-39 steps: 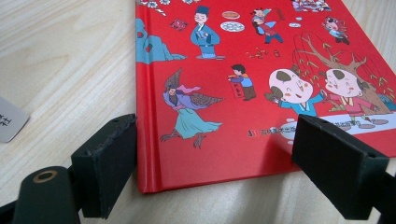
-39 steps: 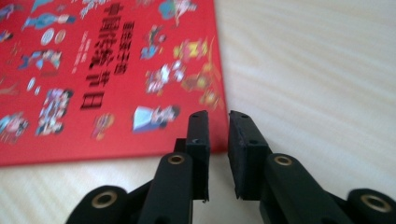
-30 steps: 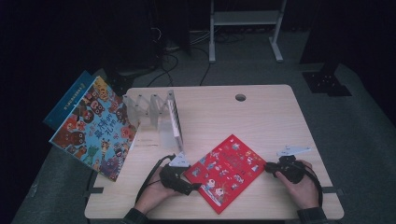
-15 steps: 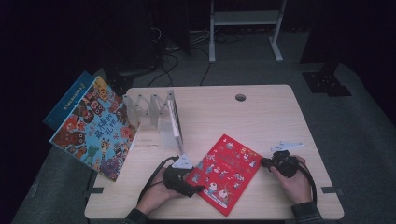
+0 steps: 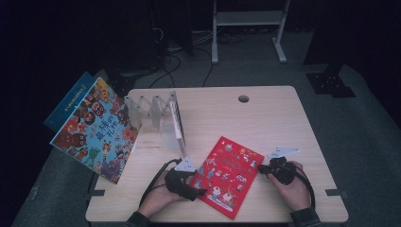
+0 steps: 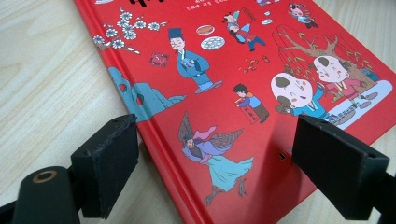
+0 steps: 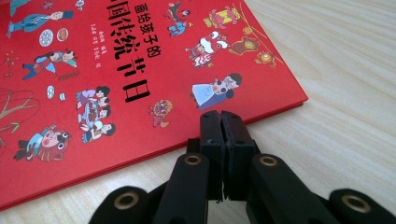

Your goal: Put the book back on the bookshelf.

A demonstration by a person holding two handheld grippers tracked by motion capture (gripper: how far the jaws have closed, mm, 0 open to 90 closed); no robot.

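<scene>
Right gripper [image 7: 221,122] clenched empty, tips at red book's [image 5: 227,175] edge; left gripper [image 6: 224,154] released, straddling its spine corner. Book flat on counter [image 5: 265,118] (rack [image 5: 163,116] unfilled), lift pending.

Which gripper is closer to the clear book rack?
Left. The left gripper sits at the red book's left edge, just below the rack. The right gripper is at the book's right edge, farther away.
</scene>
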